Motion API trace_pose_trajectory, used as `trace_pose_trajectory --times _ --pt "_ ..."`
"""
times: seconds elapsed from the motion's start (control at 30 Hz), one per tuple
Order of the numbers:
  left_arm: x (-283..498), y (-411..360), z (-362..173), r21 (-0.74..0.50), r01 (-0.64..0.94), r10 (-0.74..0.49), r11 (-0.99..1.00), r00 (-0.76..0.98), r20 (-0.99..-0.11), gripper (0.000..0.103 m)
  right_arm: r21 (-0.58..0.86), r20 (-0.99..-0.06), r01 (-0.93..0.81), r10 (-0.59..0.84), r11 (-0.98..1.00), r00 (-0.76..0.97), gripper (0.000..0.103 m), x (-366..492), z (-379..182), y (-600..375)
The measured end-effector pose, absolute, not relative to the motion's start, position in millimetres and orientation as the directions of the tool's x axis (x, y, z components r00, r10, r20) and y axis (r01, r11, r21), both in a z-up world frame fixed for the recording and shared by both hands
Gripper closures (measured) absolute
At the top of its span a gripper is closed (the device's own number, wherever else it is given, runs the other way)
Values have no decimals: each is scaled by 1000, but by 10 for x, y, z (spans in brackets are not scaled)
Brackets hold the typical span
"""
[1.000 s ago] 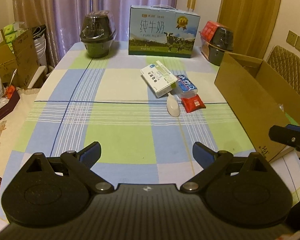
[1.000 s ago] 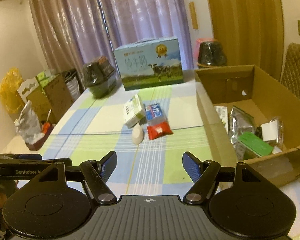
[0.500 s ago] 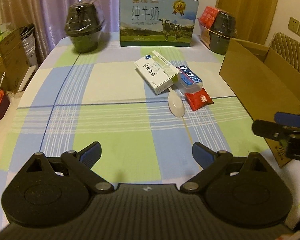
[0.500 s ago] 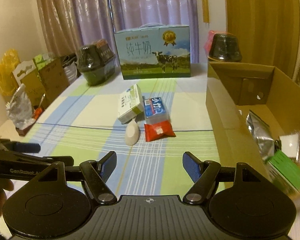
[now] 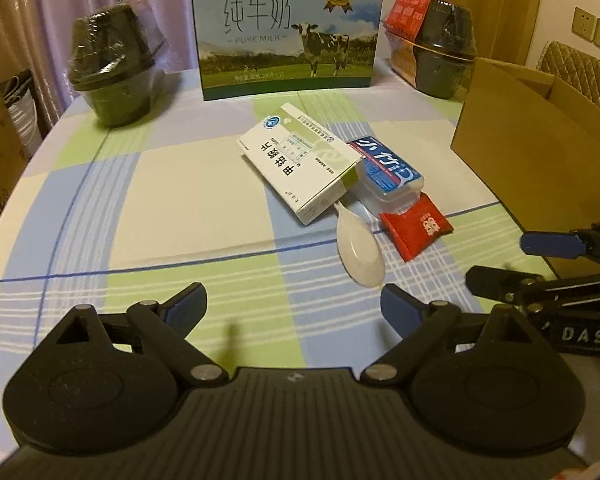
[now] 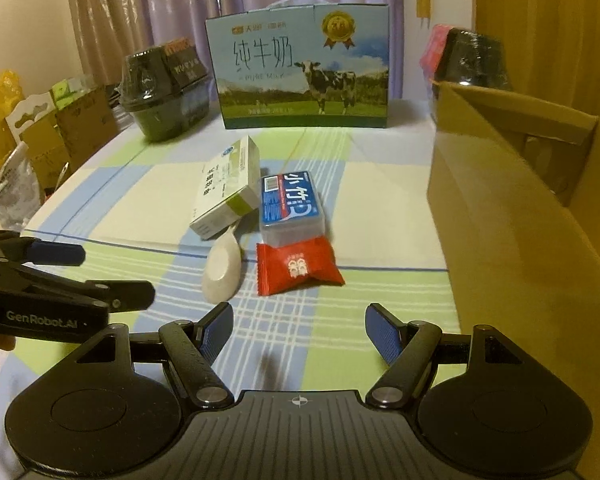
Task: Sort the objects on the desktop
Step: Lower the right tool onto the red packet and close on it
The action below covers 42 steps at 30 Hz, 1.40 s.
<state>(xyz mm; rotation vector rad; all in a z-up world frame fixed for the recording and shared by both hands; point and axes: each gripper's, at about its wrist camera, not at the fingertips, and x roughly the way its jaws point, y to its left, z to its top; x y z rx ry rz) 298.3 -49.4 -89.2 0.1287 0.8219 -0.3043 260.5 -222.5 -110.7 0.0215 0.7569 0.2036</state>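
Both tools, left tool (image 5: 292, 304) and right tool (image 6: 299, 330), gape empty before one spoon (image 6: 223, 270), one red packet (image 6: 298, 266), two boxes.

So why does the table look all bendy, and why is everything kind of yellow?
Left wrist view: the fisheye lens bows the tablecloth stripes, and dim warm light tints everything. Right wrist view: same tint, the cardboard box edge is smeared, and the milk carton stays readable.

Both grippers nearer the spoon (image 5: 359, 249)
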Motion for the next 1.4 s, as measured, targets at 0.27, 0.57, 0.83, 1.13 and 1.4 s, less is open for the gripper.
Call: trace_pose_trajectory --times 0.27,0.57,0.83,1.13,1.4 --pt "3184 -517 -1005 -14 302 -210 953 627 -750 12 92 -683 -179 193 980 705 25 2936 -1276 -2236" --pt "3208 -482 -936 -28 263 -199 964 652 -732 12 62 -691 -257 227 964 686 18 3077 -1445 -2123" --pt "3247 -411 -969 -40 263 -204 964 637 -744 12 46 -680 -274 231 961 695 18 3175 -1509 -2046" --pt "3286 -444 -999 -52 263 -212 963 628 -749 12 50 -666 -254 222 966 712 23 3253 -1555 -2122" --pt "3318 -536 -1029 -39 312 -240 949 640 -730 12 44 -664 -248 214 968 716 57 3243 -1495 -2168"
